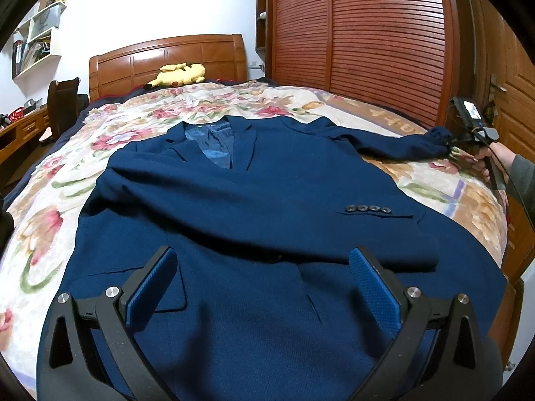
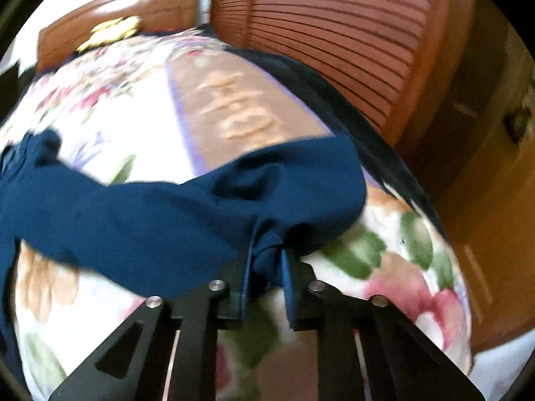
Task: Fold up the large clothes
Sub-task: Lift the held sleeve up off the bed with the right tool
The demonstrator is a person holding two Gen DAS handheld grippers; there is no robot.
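A big dark blue jacket [image 1: 254, 200] lies front up on the bed [image 1: 110, 173], collar at the far end, hem at the near end; one sleeve is folded across the chest w/ four buttons [image 1: 367, 209] showing; the other sleeve [image 2: 187, 214] is stretched out to the right, cuff near the right edge of the bed. The left gripper [image 1: 262, 287] hangs just over the near part of the jacket; its jaws are spread wide w/ nothing between them, blue pads [image 1: 150, 287] clear of the cloth. The right gripper [image 2: 265, 260] is at the cuff end of that sleeve; its jaws are pinched tight on a fold of the sleeve cloth; that view is blurry. A person's hand [image 1: 485, 163] holds the right gripper's handle at the far right. A flowery blanket covers the bed; a yellow plush toy [image 1: 179, 73] sits at the far end by the wood headboard [image 1: 167, 56]; a brown slatted wardrobe [image 1: 361, 33] stands to the right.
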